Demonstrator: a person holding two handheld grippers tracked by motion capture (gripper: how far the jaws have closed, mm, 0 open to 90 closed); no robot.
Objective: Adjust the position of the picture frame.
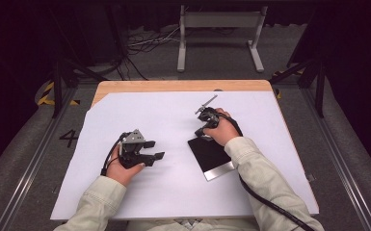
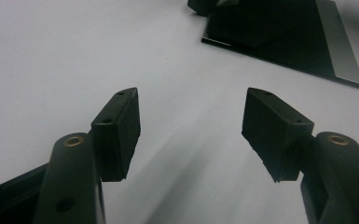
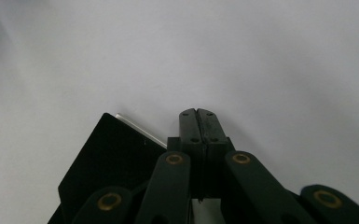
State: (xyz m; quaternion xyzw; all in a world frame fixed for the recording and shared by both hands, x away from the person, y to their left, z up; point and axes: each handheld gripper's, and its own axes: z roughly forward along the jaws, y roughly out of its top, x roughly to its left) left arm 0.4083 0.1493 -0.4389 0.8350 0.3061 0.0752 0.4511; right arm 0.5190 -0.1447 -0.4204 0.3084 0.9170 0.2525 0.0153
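High view, right of centre: the right gripper (image 1: 207, 118), jaws pressed together on nothing, rests at the black panel's (image 1: 211, 156) upper corner, seemingly to nudge it; centre-left, the left gripper (image 1: 152, 150) waits wide open.

black plate (image 1: 207, 153) (silver edge), white sheet (image 1: 173, 192)

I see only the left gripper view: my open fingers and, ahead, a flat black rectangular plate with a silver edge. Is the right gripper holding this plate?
Observer: No. The right gripper has its fingers shut together, with nothing visible between them.
Operator: Where is it?
Observer: At the far end of the flat black rectangular plate, by the high view.
Operator: What lies under the white surface?
Observer: A light wooden table, bare along its far edge.
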